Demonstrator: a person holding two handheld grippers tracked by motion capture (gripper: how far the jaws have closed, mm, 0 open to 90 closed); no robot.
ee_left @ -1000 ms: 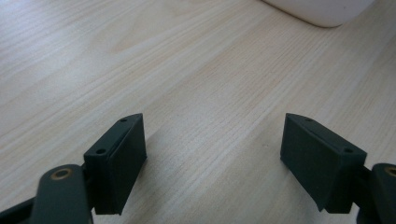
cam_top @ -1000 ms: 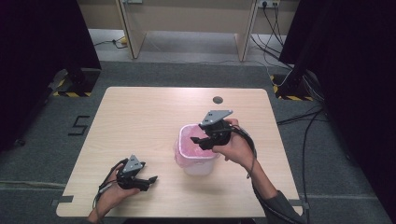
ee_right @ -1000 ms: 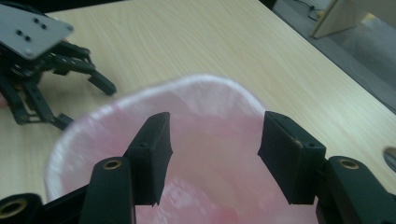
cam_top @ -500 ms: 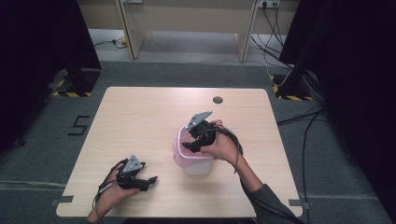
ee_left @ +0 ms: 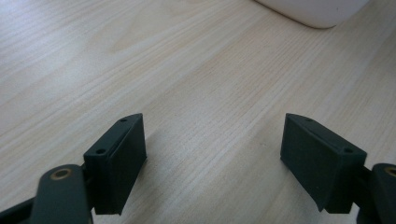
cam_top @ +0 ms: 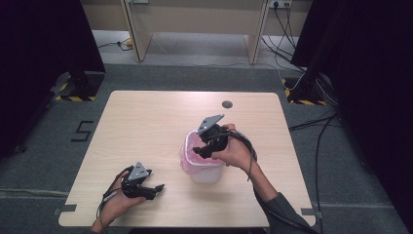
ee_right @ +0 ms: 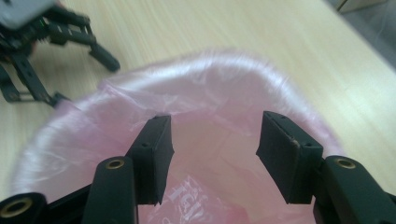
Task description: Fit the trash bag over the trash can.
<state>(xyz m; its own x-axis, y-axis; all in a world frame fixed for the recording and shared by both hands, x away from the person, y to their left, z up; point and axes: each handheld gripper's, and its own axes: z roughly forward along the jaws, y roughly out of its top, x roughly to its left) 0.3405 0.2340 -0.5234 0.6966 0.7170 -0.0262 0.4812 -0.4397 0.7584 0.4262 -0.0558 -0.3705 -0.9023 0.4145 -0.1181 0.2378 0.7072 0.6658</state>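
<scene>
The white bin (cam_top: 204, 168), lined with a pink bag (ee_right: 201, 93), stood right of centre in the high view on the wooden table (cam_top: 146, 126). The right gripper (cam_top: 200, 151) was positioned over the bin's mouth, jaws parted, gripping nothing. The left gripper (cam_top: 155, 189), at lower left, rested near the table's front edge, jaws wide apart and empty.

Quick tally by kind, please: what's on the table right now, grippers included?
White bins: 1
Pink bin liners, fitted in the bin: 1
Handheld grippers: 2, the left gripper resting on the table, the right gripper over the liner's mouth
Total: 4
</scene>
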